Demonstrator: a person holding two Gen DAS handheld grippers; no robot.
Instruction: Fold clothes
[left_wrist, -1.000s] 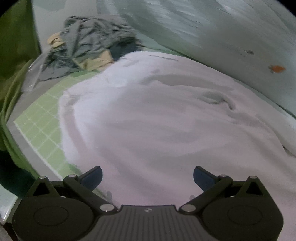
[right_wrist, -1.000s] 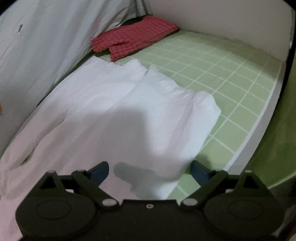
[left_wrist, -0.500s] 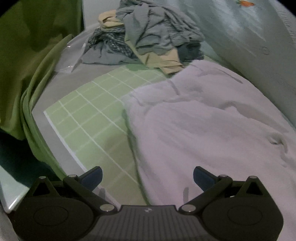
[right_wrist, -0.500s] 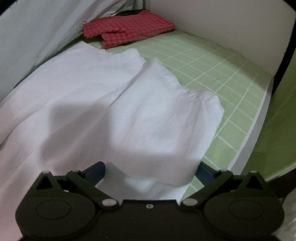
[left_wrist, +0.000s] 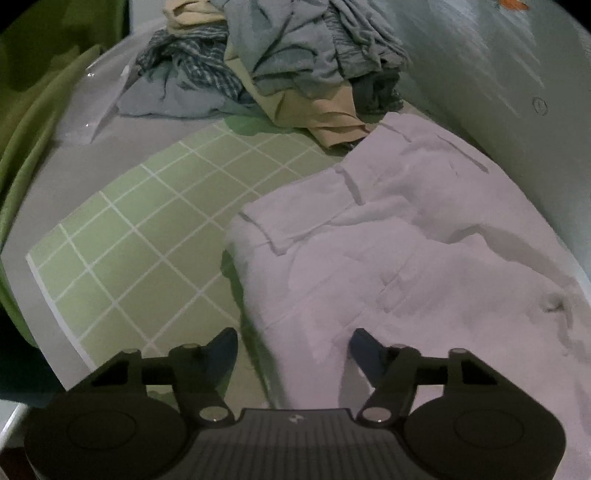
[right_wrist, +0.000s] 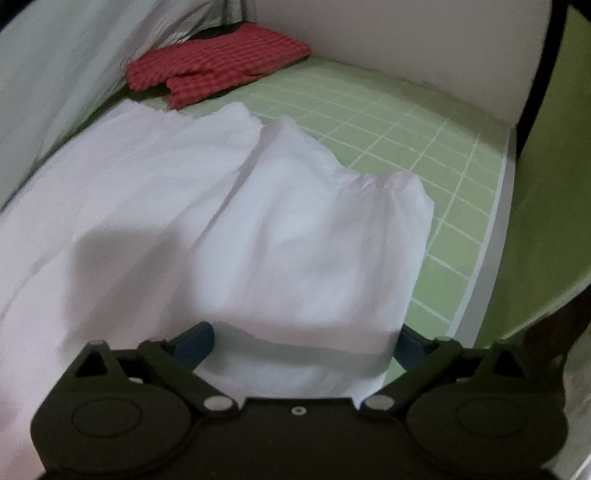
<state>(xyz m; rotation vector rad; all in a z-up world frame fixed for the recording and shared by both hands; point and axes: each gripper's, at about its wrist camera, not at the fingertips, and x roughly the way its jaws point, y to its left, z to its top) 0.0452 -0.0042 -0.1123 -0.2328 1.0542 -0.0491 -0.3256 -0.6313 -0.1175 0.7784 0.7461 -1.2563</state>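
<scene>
The white trousers (left_wrist: 406, 240) lie flat on the green mat (left_wrist: 155, 236) with white lines. The left gripper (left_wrist: 293, 345) points down at the waist end. Its jaws are closing, with the edge of the white cloth between them. The pads do not press on the cloth yet, so it grips nothing. Its left finger is over the green mat and its right finger is over the trousers. Past the fingers, far ahead, sits a messy pile of clothes (left_wrist: 280, 62), grey, blue and tan. It touches the top of the trousers.

The right gripper (right_wrist: 304, 341) is at the leg end (right_wrist: 280, 229) of the trousers. Its jaws are closing too. A fold of white cloth sits between the fingers and hides part of the right one. I think the pads are not squeezing it, but the cloth covers the spot, so that is hard to see. Far ahead of these fingers lies a folded red cloth (right_wrist: 218, 70) by the white wall (right_wrist: 406, 48).
</scene>
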